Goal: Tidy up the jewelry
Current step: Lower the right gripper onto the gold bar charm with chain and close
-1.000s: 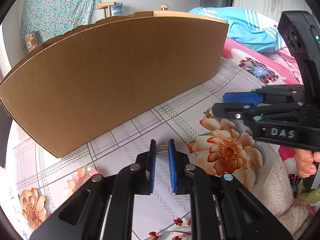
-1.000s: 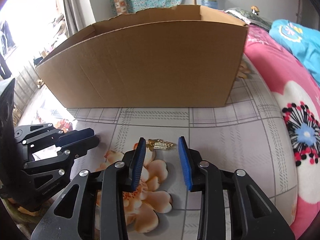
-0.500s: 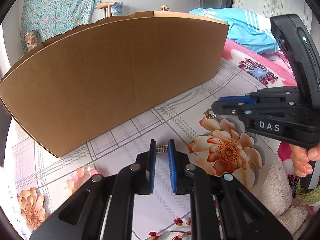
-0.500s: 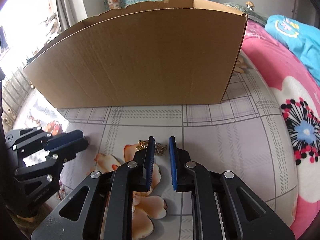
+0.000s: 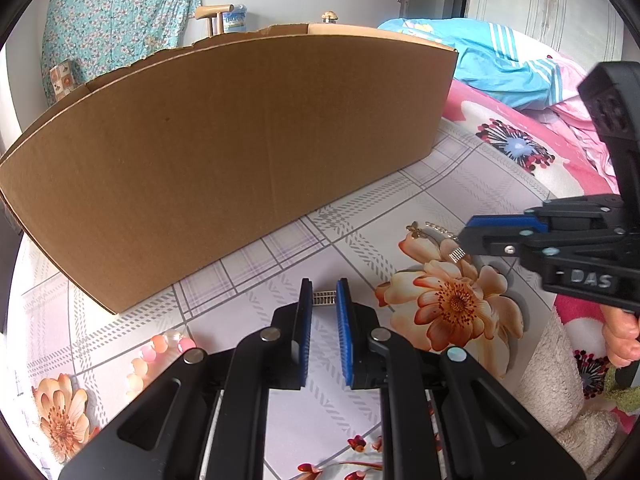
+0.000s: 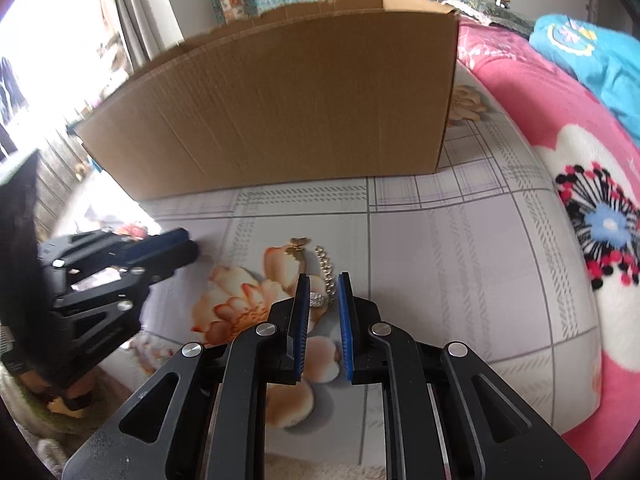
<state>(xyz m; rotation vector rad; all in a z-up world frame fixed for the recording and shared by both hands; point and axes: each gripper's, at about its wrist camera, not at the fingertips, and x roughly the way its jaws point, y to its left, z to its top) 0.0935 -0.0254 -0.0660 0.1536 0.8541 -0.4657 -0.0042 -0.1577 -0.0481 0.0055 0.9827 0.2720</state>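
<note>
My left gripper [image 5: 324, 300] is shut on a small ribbed silver piece [image 5: 323, 297] just above the flowered cloth. To its right lies a fine gold chain [image 6: 326, 268] with a butterfly charm [image 6: 298, 245], stretched out over a printed flower. At the chain's near end a ribbed silver piece [image 6: 317, 299] sits between the fingers of my right gripper [image 6: 325, 300]. It rests against the left pad, with a gap to the right pad, and the jaws are opening. In the left wrist view the right gripper [image 5: 464, 246] comes in from the right, the silver piece [image 5: 456, 255] at its tip.
A large open cardboard box [image 5: 240, 152] stands across the back of the cloth. A bracelet of pink beads [image 5: 160, 350] lies left of my left gripper. Pink flowered bedding [image 6: 560, 128] and a blue garment [image 5: 500, 68] are on the right. A person's hand [image 5: 620, 332] grips the right handle.
The right gripper's jaws narrowed around the bunched jewelry and drew back toward me, pulling the chain out straight. The left gripper has not moved.
</note>
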